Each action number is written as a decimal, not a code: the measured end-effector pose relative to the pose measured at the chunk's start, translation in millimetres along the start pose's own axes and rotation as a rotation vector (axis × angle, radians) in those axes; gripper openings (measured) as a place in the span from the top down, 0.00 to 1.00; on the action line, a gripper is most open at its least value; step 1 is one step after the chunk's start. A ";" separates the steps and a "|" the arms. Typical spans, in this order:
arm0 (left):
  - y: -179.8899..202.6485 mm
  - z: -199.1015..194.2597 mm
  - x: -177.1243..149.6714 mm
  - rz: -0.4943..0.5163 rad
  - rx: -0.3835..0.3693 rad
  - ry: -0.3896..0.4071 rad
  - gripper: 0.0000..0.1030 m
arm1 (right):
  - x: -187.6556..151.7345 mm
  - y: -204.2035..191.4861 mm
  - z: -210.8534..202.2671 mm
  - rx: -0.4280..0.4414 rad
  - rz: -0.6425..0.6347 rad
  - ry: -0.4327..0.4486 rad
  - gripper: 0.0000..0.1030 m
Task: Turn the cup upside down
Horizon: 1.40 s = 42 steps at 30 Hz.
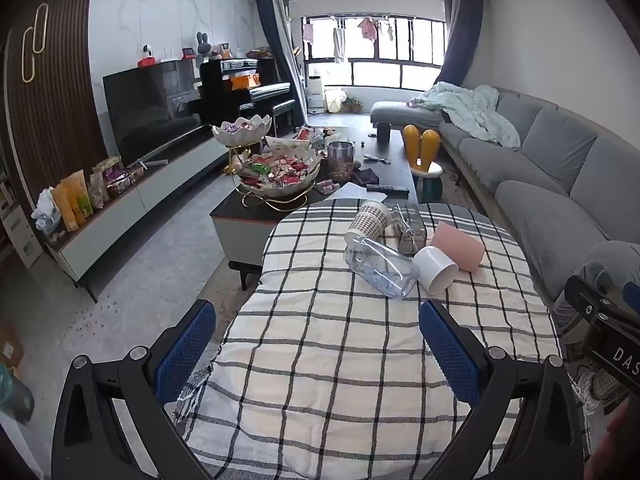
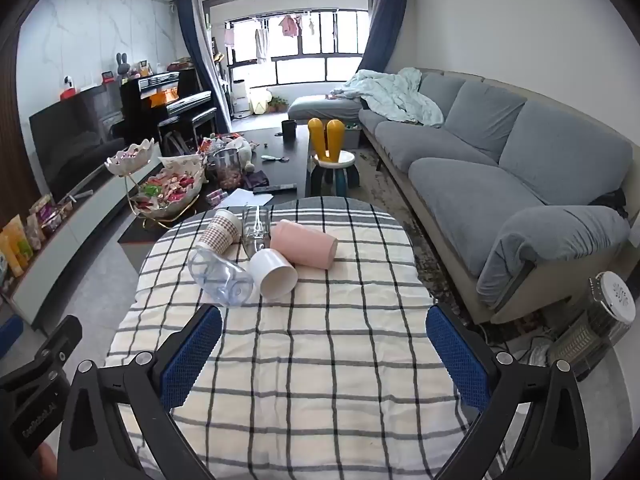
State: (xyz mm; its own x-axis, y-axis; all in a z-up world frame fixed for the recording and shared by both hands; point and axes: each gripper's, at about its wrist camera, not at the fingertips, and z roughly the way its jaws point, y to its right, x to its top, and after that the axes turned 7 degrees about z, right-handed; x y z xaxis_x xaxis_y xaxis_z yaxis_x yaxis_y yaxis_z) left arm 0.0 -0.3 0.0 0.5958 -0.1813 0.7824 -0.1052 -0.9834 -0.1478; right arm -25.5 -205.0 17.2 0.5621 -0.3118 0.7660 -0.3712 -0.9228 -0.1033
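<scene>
Several cups lie on their sides in a cluster on the far part of the checked tablecloth (image 1: 340,360). They are a white cup (image 1: 436,270) (image 2: 274,273), a pink cup (image 1: 460,245) (image 2: 304,245), a clear bluish plastic cup (image 1: 380,268) (image 2: 220,276), a patterned paper cup (image 1: 367,220) (image 2: 219,229) and a clear glass (image 1: 408,226) (image 2: 256,226). My left gripper (image 1: 318,346) is open and empty over the near cloth. My right gripper (image 2: 324,354) is open and empty, short of the cups.
A dark coffee table (image 1: 392,152) with snack bowls (image 1: 280,172) stands beyond the cloth-covered table. A grey sofa (image 2: 500,168) runs along the right. A TV (image 1: 148,108) and cabinet stand left. A stool (image 2: 330,164) and a heater (image 2: 600,320) stand on the floor.
</scene>
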 end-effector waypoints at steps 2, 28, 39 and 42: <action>-0.2 -0.1 -0.1 -0.004 -0.001 0.002 0.00 | 0.0 0.8 -0.2 0.000 0.001 -0.001 0.00; -1.6 4.1 2.5 -0.011 0.001 0.001 0.00 | 0.0 -0.7 -1.6 0.009 0.013 -0.004 0.00; -2.5 1.7 -1.2 -0.016 -0.002 0.003 0.00 | -0.2 -0.5 -1.8 0.011 0.015 -0.005 0.00; -2.8 1.5 -0.9 -0.016 -0.003 0.002 0.00 | -0.3 -0.6 -1.6 0.011 0.015 -0.005 0.00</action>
State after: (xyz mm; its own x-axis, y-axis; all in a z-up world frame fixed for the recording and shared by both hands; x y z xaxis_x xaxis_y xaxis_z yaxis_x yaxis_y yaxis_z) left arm 1.0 2.6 -1.2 0.5956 -0.1654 0.7861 -0.0979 -0.9862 -0.1333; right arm -26.6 -203.9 18.1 0.5600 -0.3263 0.7615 -0.3716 -0.9204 -0.1212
